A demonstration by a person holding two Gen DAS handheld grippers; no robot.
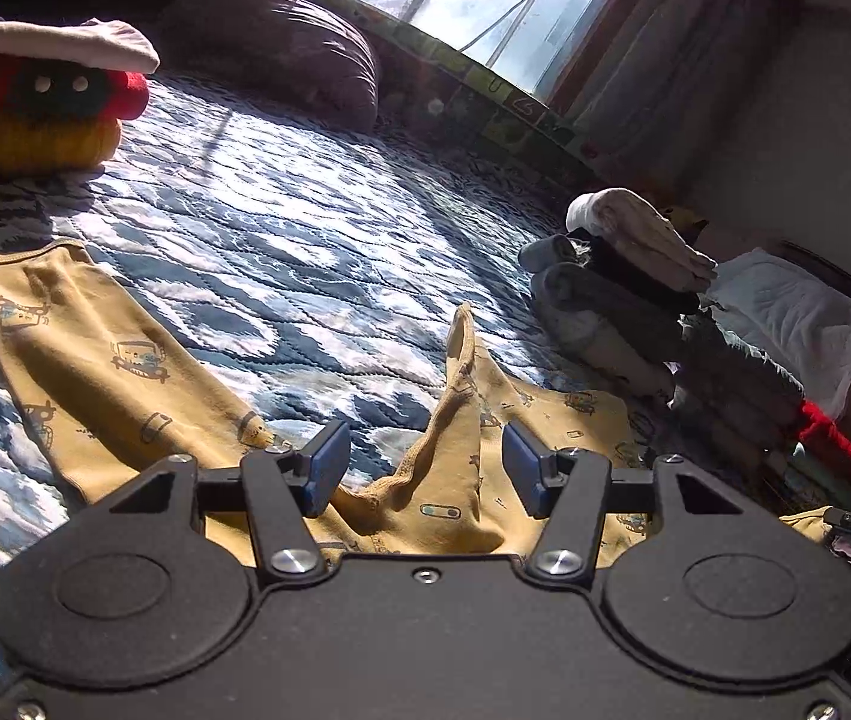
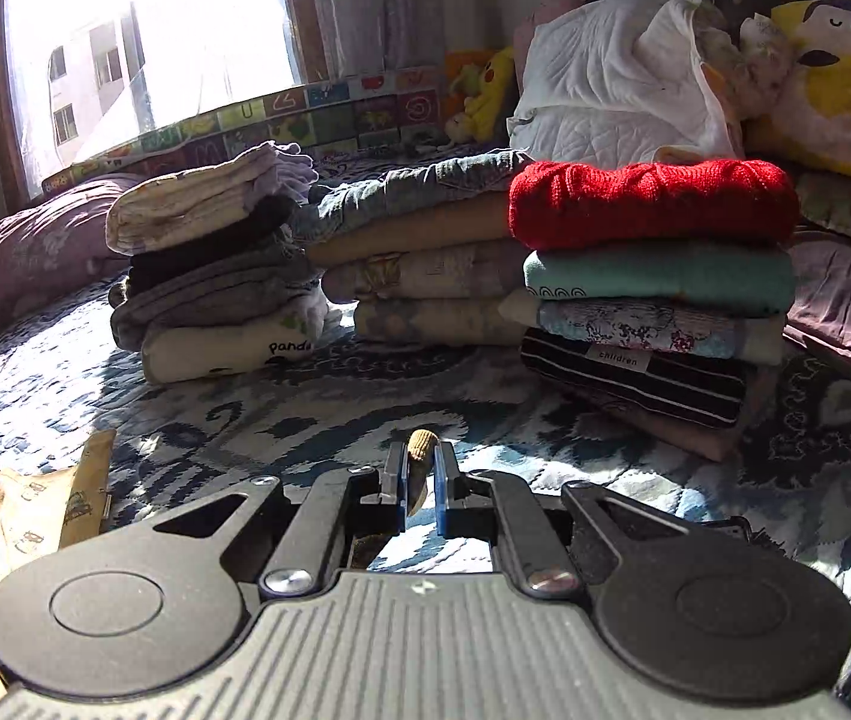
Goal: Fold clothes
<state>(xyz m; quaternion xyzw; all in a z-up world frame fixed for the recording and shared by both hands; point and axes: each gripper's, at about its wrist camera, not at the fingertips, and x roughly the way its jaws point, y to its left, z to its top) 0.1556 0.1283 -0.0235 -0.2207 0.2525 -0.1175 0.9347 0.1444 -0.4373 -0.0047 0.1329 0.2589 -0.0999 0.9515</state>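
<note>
A yellow child's garment with small car prints (image 1: 125,360) lies spread on the blue patterned quilt (image 1: 281,240). One part stretches to the left and a ridge of cloth (image 1: 455,420) rises in the middle. My left gripper (image 1: 425,468) hovers just above that ridge, open, its blue pads on either side of it with nothing pinched. My right gripper (image 2: 419,480) is shut on a rolled yellow edge of the garment (image 2: 421,450), which pokes up between its pads. More of the same garment (image 2: 5,516) shows at the lower left of the right wrist view.
Three stacks of folded clothes stand ahead of the right gripper: a grey and cream pile (image 2: 215,276), a middle pile (image 2: 419,264) and one topped by a red knit (image 2: 653,210). White bedding (image 2: 623,78) and pillows lie behind. A yellow and red knit pile (image 1: 35,114) sits far left.
</note>
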